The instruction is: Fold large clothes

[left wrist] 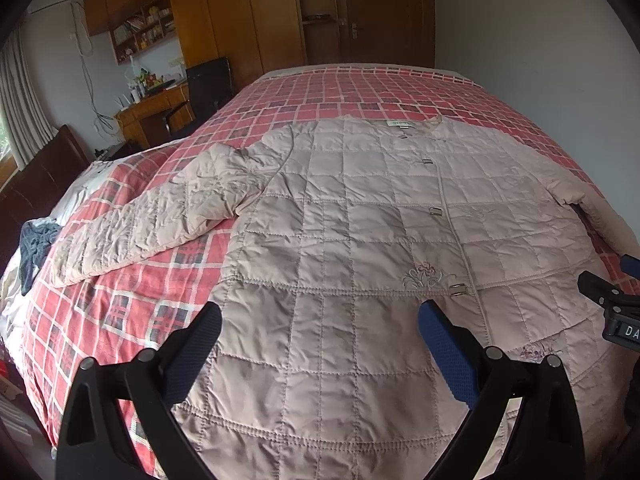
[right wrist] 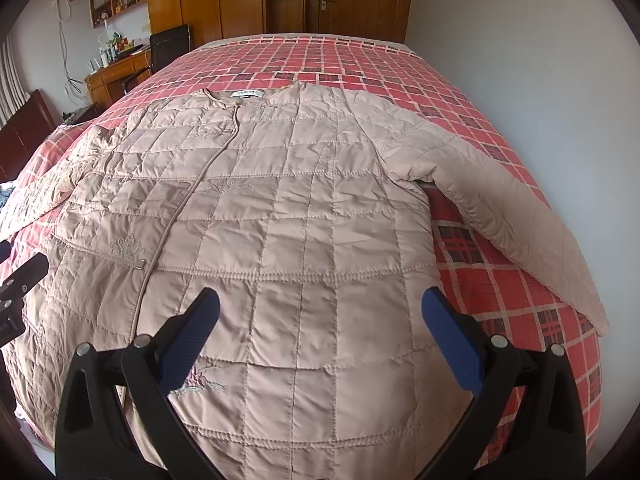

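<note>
A beige quilted jacket [left wrist: 360, 216] [right wrist: 280, 200] lies flat, front up and buttoned, on the red plaid bedspread [left wrist: 132, 296] [right wrist: 500, 292]. Its collar points to the far end of the bed. One sleeve [left wrist: 160, 224] stretches out to the left, the other sleeve [right wrist: 512, 216] to the right. My left gripper [left wrist: 320, 328] hovers open above the lower left half of the jacket, nothing between its fingers. My right gripper [right wrist: 320, 312] hovers open above the lower right half, also holding nothing. Each gripper shows at the edge of the other's view.
A dark cloth [left wrist: 34, 244] lies at the bed's left edge. A wooden desk [left wrist: 152, 112] with a black chair [left wrist: 208, 84] stands left of the bed, wardrobes [left wrist: 256, 12] behind it. A white wall [right wrist: 540, 60] runs close along the bed's right side.
</note>
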`<action>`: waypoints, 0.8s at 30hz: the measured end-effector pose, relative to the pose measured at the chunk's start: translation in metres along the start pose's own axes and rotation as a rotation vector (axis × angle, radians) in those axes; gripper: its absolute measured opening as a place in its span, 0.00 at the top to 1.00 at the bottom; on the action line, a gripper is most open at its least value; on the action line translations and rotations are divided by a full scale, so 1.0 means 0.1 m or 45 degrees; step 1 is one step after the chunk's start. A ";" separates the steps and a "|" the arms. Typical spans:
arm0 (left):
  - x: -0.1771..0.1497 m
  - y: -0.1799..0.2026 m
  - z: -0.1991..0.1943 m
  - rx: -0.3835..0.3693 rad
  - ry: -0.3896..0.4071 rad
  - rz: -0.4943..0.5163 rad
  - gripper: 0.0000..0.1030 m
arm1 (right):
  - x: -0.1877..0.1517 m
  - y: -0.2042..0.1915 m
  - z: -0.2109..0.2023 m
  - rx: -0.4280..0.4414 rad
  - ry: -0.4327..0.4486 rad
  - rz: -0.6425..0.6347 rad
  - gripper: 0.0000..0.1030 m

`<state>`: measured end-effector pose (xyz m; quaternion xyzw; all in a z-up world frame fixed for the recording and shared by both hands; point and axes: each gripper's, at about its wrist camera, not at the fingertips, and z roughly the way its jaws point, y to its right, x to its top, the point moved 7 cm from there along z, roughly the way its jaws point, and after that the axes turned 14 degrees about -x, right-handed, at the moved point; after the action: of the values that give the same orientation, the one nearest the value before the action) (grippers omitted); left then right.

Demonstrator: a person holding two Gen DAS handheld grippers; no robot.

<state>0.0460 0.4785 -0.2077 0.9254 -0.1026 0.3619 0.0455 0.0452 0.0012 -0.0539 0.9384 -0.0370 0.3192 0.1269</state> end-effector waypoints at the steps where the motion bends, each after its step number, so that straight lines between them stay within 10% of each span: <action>1: 0.00 0.00 0.00 0.001 0.000 0.001 0.04 | 0.00 0.00 0.00 -0.005 0.003 0.000 0.03; 24: -0.01 -0.08 0.01 0.013 0.005 -0.011 0.04 | 0.01 -0.07 -0.01 -0.006 0.011 -0.011 0.03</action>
<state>0.0478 0.4867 -0.2090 0.9253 -0.0966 0.3642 0.0425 0.0465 0.0082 -0.0535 0.9368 -0.0331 0.3228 0.1307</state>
